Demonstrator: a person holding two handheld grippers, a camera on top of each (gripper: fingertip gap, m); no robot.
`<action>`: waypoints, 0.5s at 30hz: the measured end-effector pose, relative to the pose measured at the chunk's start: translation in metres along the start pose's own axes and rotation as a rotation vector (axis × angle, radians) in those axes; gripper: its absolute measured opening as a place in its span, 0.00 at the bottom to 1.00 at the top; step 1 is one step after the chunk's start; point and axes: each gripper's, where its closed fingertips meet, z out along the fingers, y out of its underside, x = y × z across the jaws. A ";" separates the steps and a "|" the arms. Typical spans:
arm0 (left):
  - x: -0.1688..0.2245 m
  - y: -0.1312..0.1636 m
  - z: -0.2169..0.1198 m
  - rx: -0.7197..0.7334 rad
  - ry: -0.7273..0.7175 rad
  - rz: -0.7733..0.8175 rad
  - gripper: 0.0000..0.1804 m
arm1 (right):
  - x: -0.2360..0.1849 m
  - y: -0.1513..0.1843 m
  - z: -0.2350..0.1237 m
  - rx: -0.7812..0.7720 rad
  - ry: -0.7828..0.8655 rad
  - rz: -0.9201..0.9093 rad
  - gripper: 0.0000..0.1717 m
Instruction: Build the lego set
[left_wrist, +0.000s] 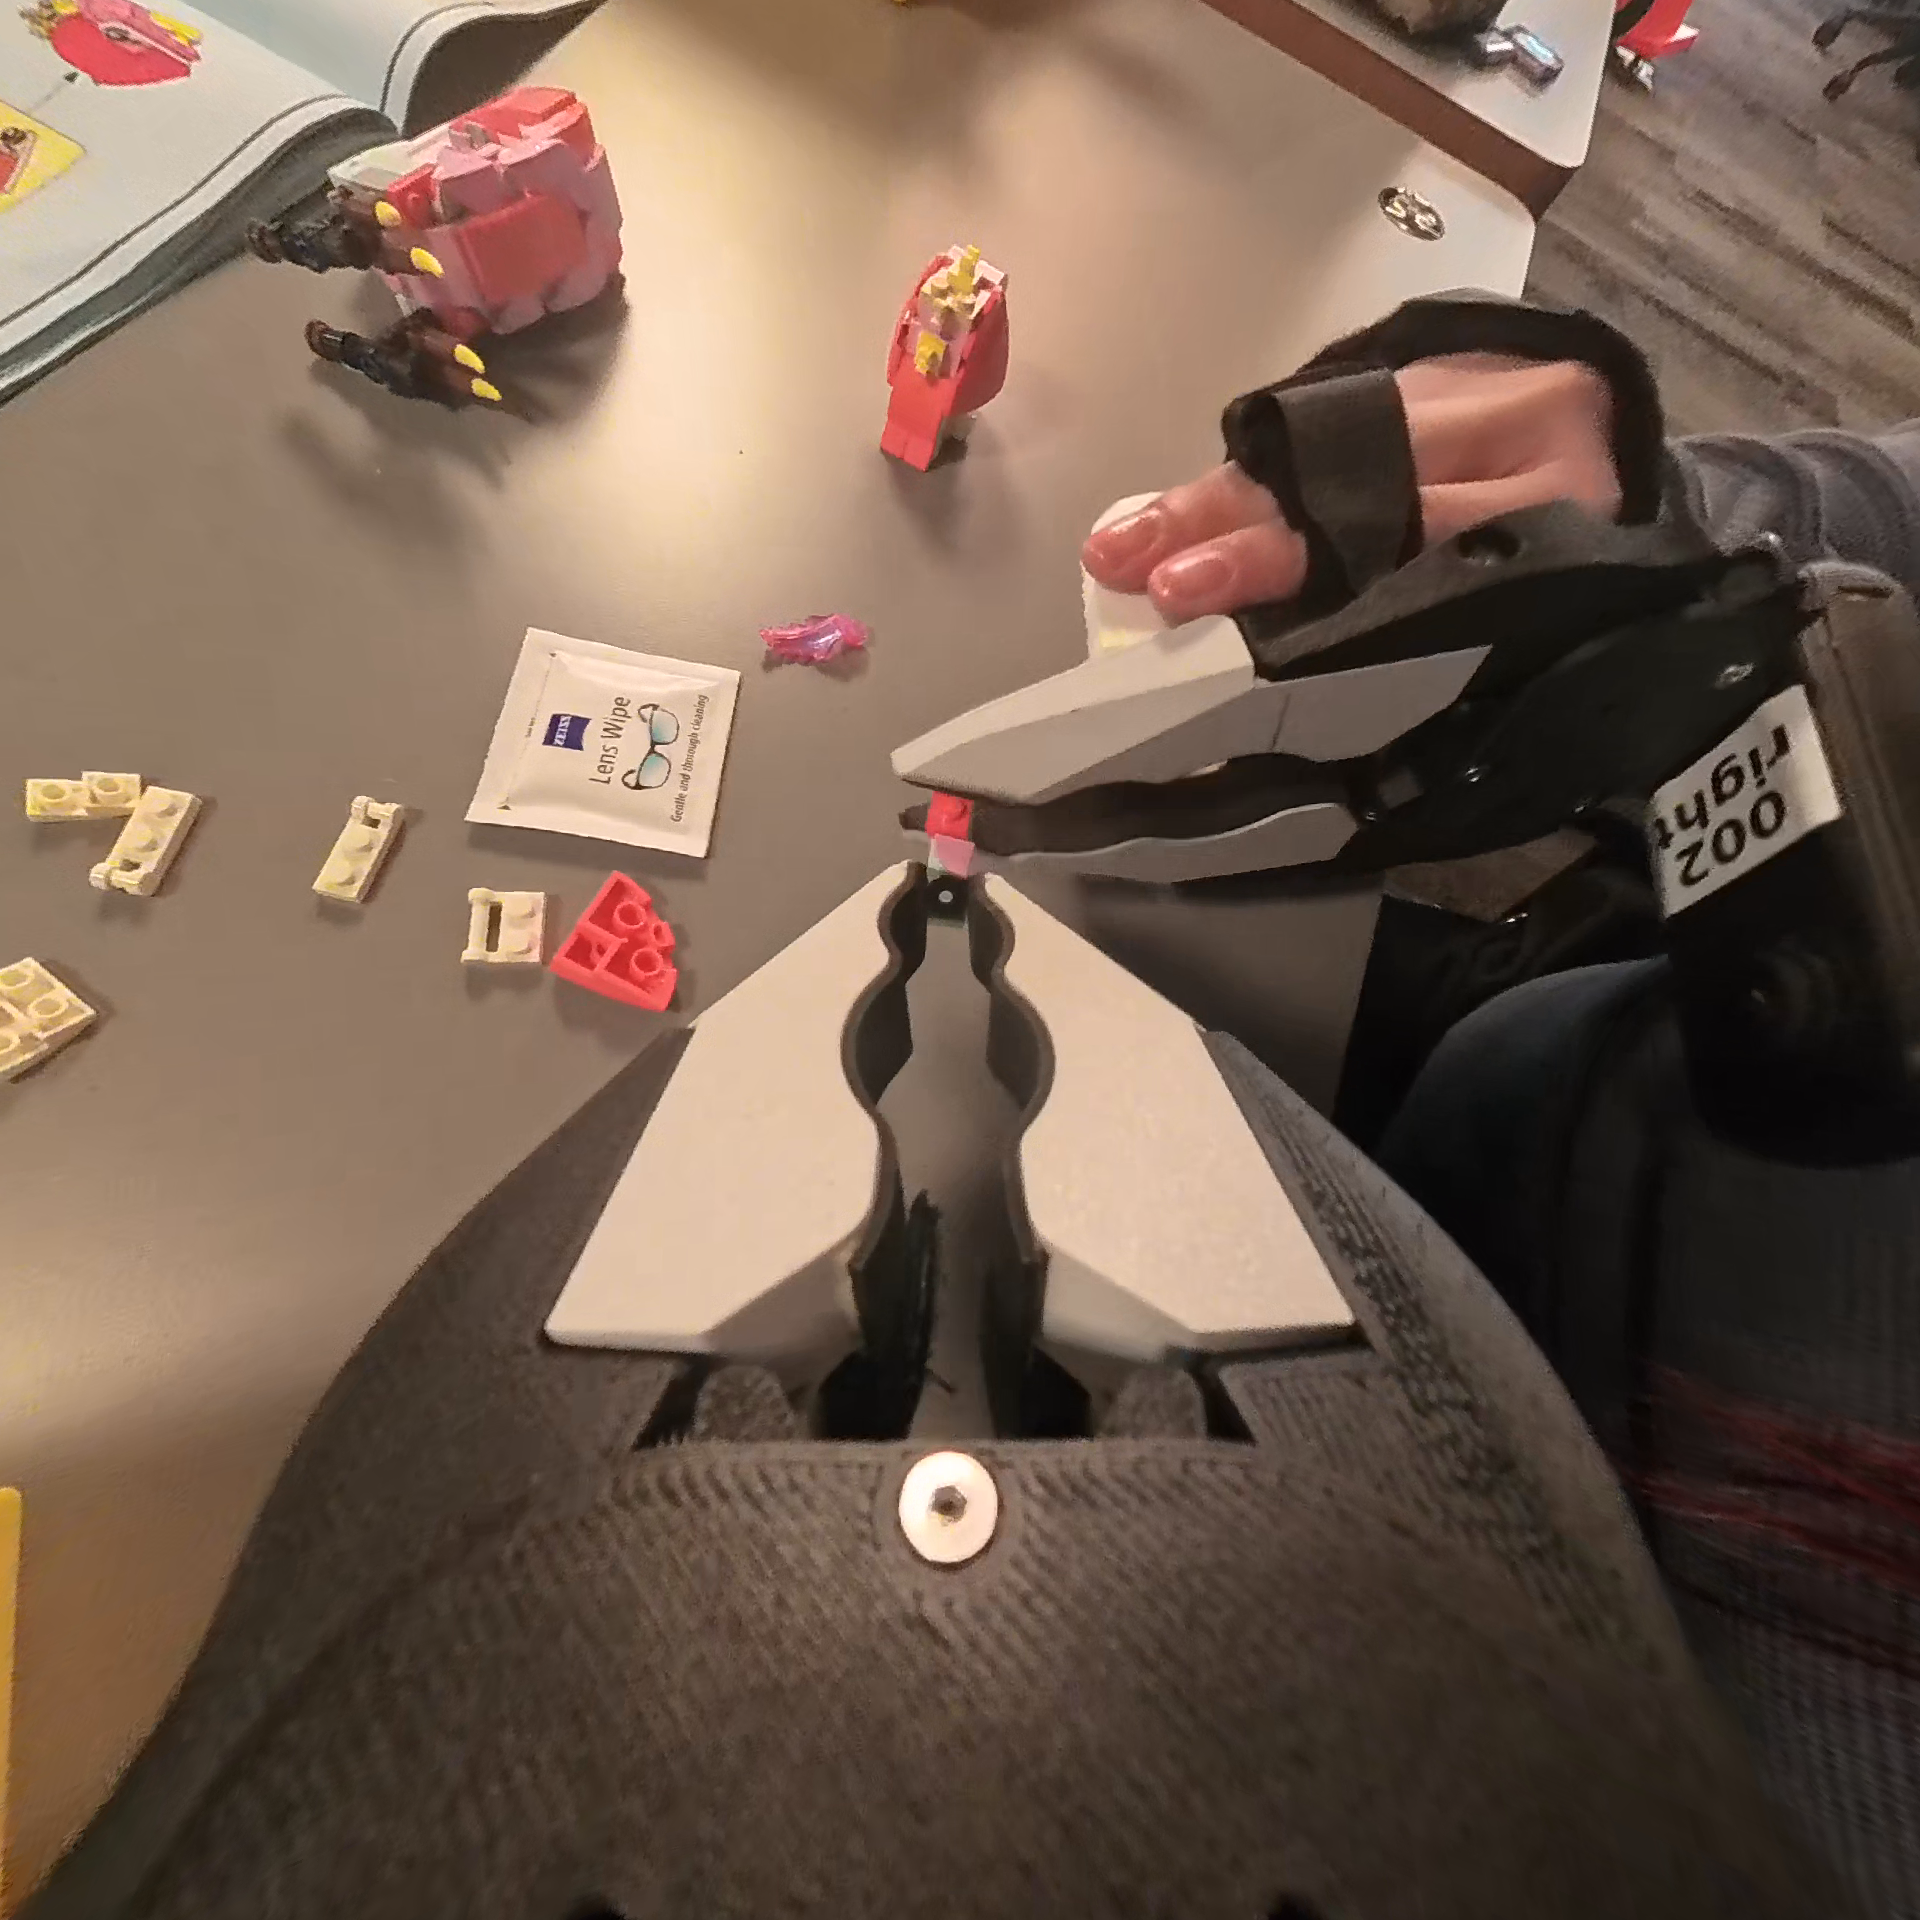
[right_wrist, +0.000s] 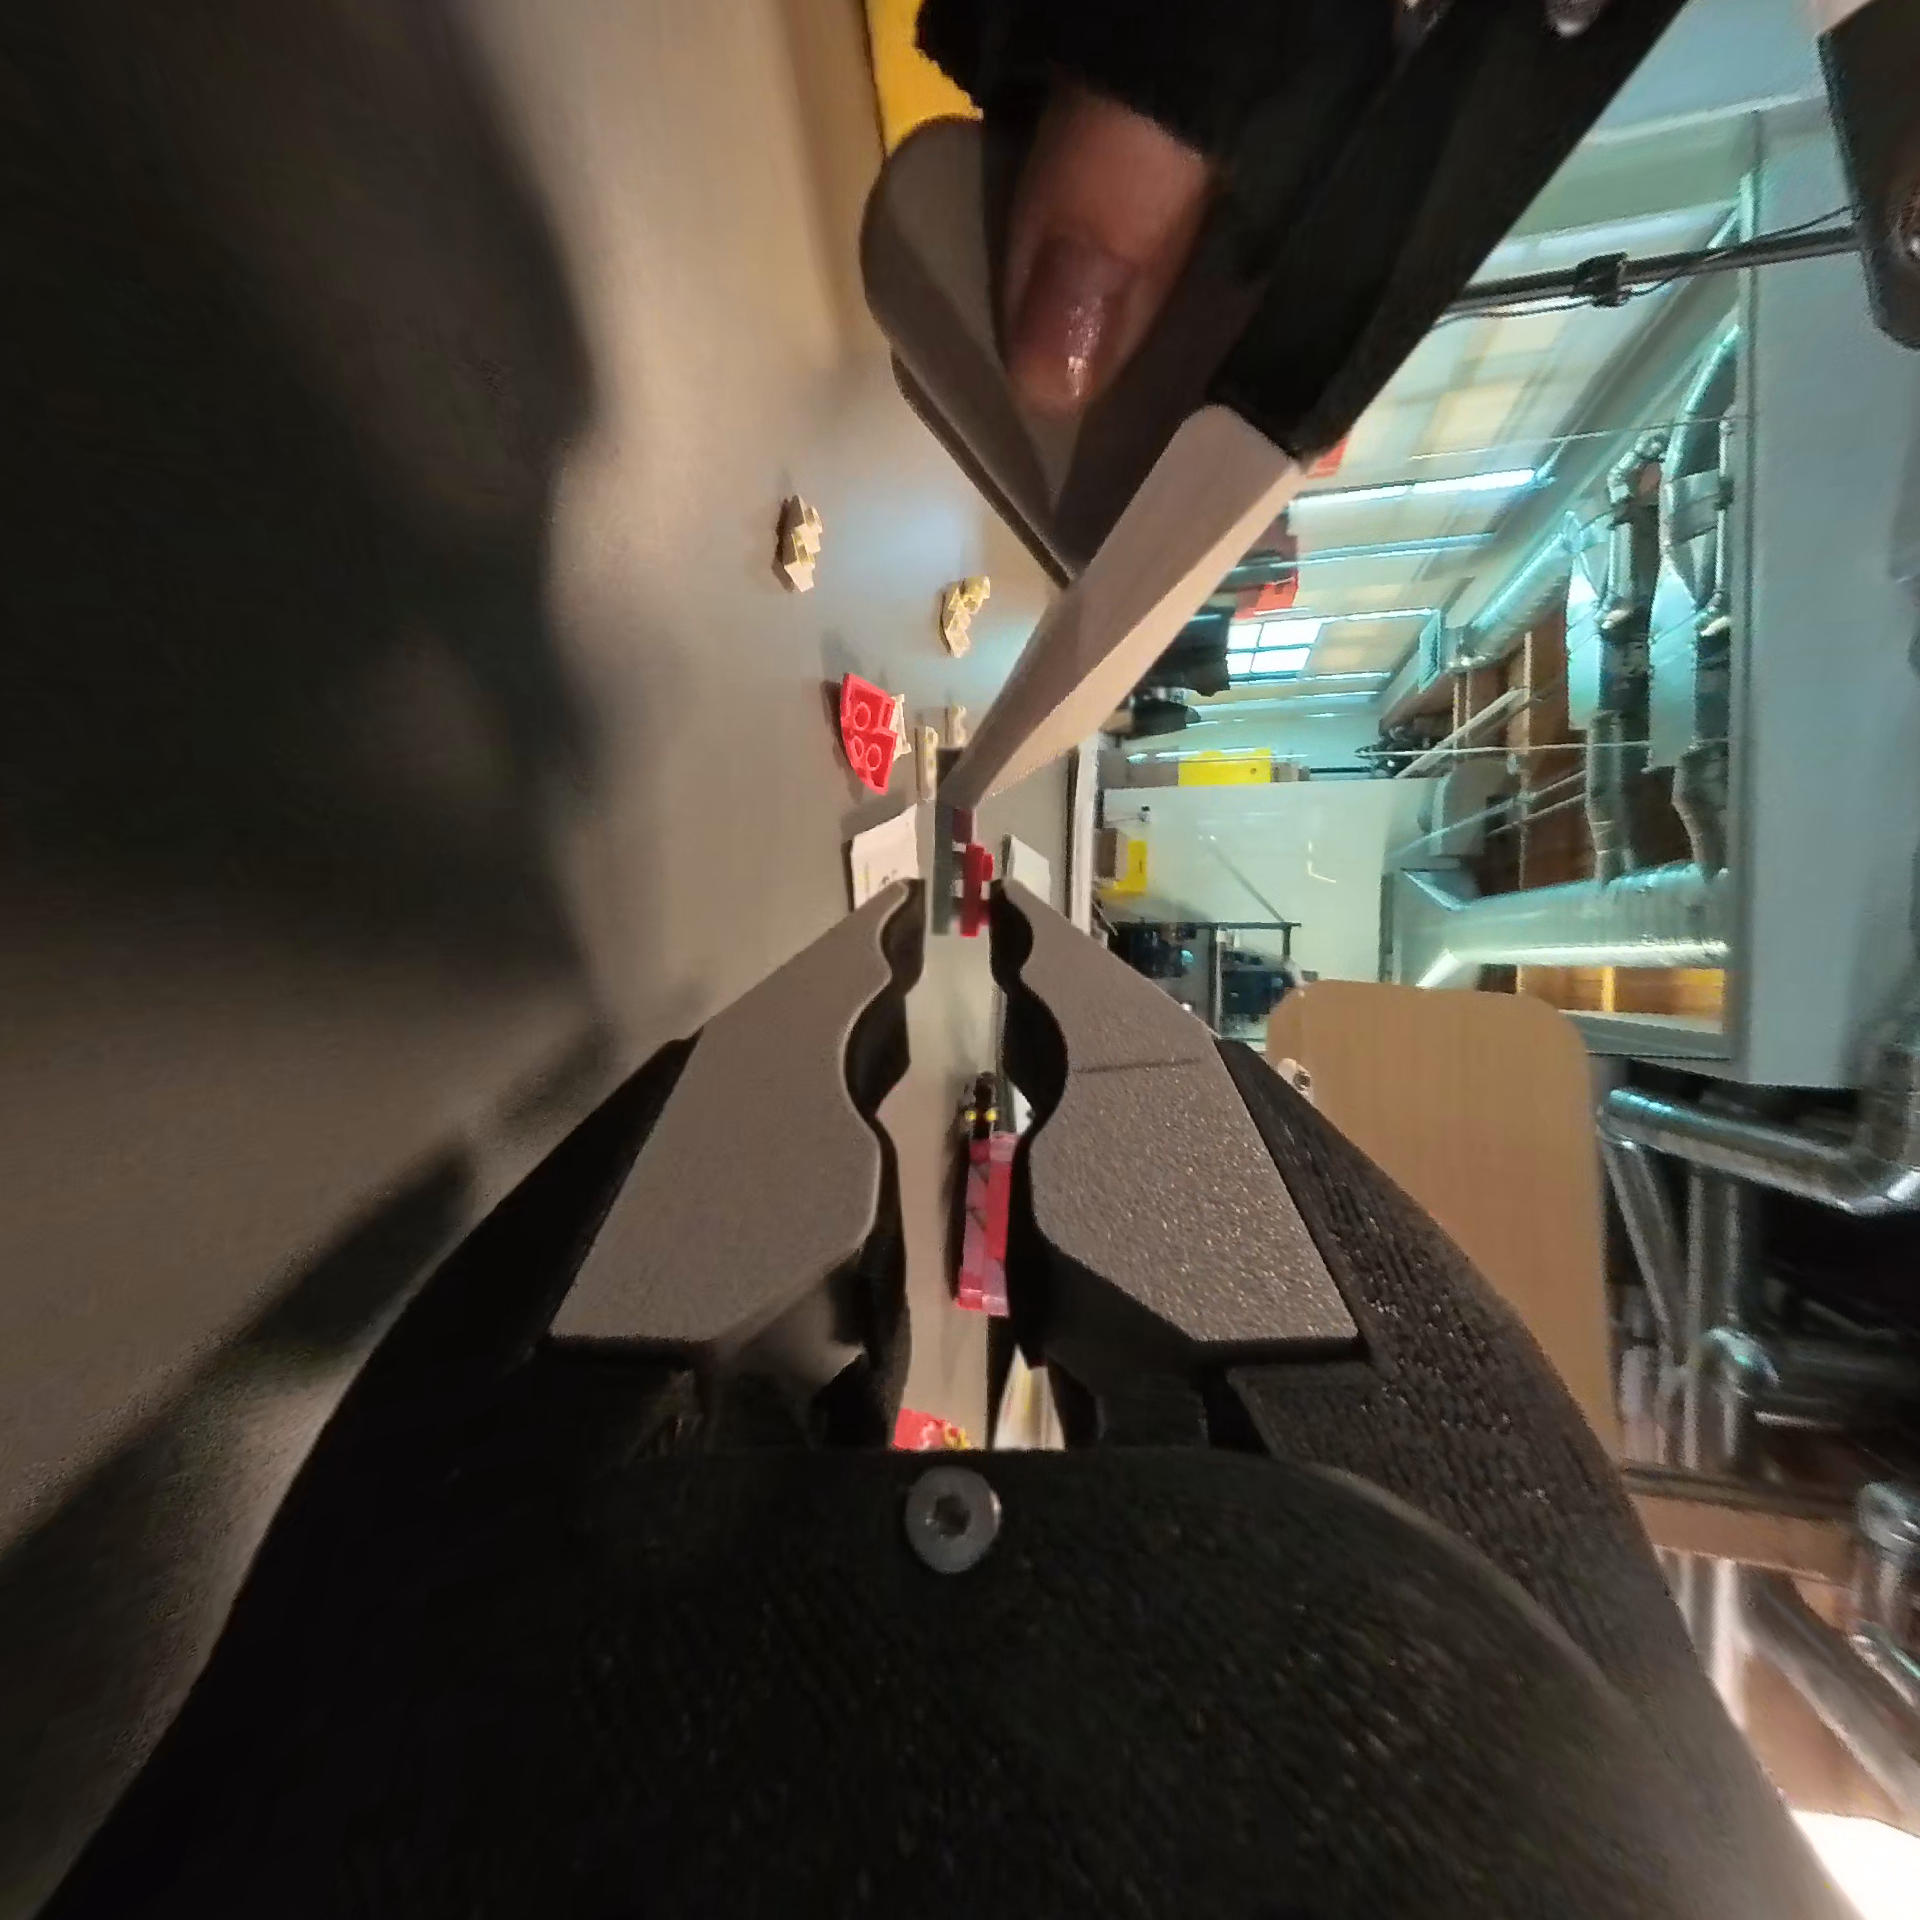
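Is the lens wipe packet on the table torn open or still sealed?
Looks sealed: the white packet lies flat on the table, all four edges intact, no torn corner or wipe showing.

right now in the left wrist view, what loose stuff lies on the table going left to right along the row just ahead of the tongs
cream hinge plates → single cream plate → cream clip plate → red wedge brick with studs → white square wipe sachet → translucent pink piece

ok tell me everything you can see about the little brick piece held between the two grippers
The small brick assembly is made of glossy plastic: a red studded piece on top, a pink slope under it, and a grey-green plate with a dark piece below. It is held above the grey table. The left gripper pinches its lower end; the right gripper closes on the red end.
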 end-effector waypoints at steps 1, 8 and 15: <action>0.000 0.000 0.000 0.004 0.001 -0.007 0.03 | 0.000 0.000 0.000 -0.005 0.008 -0.017 0.05; 0.001 0.001 0.001 0.005 0.018 -0.032 0.03 | 0.000 -0.001 -0.001 0.047 0.028 -0.106 0.05; 0.006 0.003 0.003 -0.002 0.054 -0.045 0.03 | 0.001 -0.003 -0.006 0.128 0.036 -0.235 0.04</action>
